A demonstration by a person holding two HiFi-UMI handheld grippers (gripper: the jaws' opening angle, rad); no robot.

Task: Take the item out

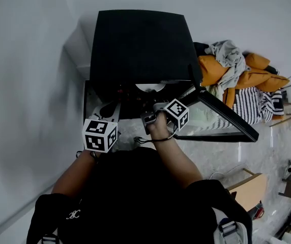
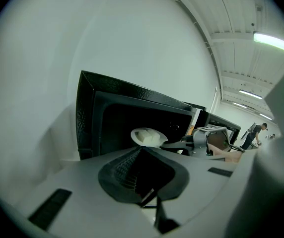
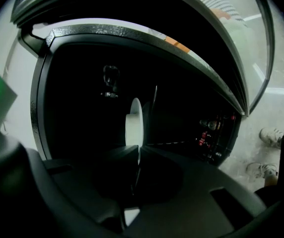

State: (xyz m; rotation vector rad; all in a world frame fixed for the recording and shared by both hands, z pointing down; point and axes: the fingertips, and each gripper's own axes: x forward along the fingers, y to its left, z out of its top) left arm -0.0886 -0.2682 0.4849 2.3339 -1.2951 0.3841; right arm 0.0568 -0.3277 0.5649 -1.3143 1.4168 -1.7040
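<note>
The right gripper (image 3: 135, 155) clamps the rim of the round white plate (image 3: 133, 123) inside the open black box-shaped microwave oven (image 1: 140, 44); the left gripper (image 2: 143, 152), jaws together, holds nothing

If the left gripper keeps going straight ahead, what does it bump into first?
Probably the white plate inside the open microwave, straight beyond its shut jaws, though depth is hard to judge.
</note>
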